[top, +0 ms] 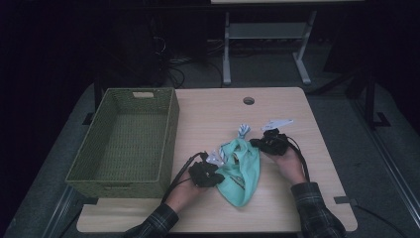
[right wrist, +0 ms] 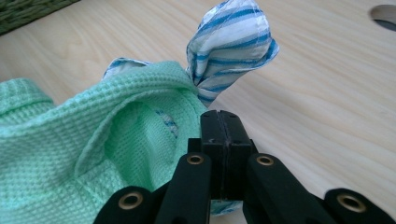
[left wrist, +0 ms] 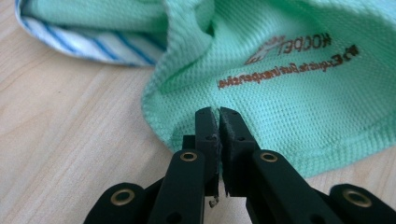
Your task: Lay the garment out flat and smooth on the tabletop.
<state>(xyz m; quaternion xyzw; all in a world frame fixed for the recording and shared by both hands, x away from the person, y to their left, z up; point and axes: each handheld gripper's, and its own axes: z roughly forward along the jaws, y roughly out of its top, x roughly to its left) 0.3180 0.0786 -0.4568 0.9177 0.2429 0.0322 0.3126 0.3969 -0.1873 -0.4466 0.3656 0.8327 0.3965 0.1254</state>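
Your left gripper (left wrist: 218, 114) is pinched on the lower hem of the green cloth (left wrist: 289, 93), low in the centre of the left gripper view. Your right gripper (right wrist: 223, 116) is pressed together at the cloth's edge, probably nipping a fold, though the contact is hard to see. The cloth lies crumpled mid-table (top: 208, 114), right of the basket (top: 124, 144), with a striped cloth (right wrist: 231, 42) poking out.

Dim overhead view, sharp close-ups
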